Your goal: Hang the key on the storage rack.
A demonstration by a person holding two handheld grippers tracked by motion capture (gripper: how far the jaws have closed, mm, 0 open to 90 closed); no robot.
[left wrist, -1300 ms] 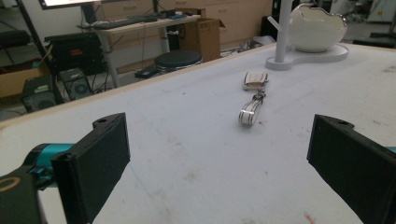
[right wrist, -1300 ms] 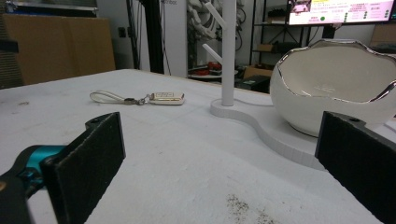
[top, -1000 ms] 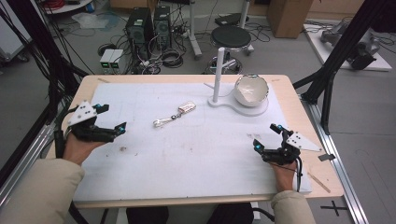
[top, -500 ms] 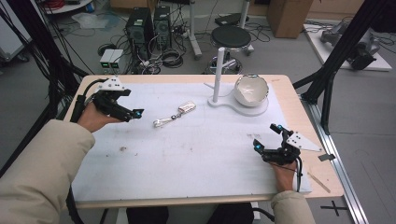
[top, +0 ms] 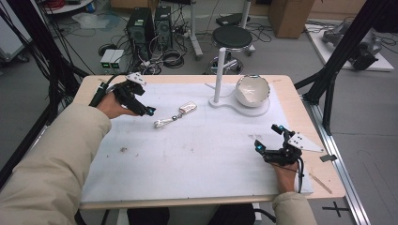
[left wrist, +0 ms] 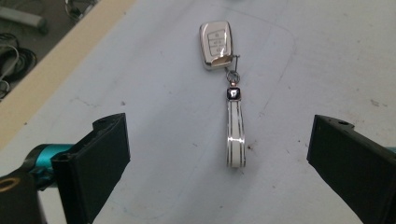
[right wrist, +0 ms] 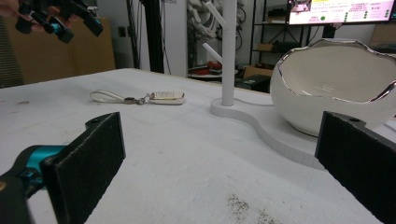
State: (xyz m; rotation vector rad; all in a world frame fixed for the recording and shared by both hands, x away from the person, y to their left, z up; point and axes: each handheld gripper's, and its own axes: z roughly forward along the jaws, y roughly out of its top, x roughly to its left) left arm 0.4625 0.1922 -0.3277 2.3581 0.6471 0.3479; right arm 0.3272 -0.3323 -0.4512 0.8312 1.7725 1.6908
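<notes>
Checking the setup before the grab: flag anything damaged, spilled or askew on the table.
Nothing looks damaged. The key fob lies flat with its strap straight, between the open left tool's jaws. The bowl's jagged rim looks like its design. Only dark specks mark the mat.

The key fob (top: 188,108) with its strap (top: 164,123) lies on the desk (top: 197,154), just ahead of the left claw (top: 141,110) and between its spread jaws in the left gripper view; the strap end is nearer that claw, the fob beyond it. Far ahead of the right claw (top: 269,143), at the desk's back edge, stands a base (top: 244,108) carrying a post (top: 218,75) and a bowl (top: 252,90), the bowl right of the post. The fob lies left of that base. The right claw rests near the desk's front right corner, well apart from the left claw.
</notes>
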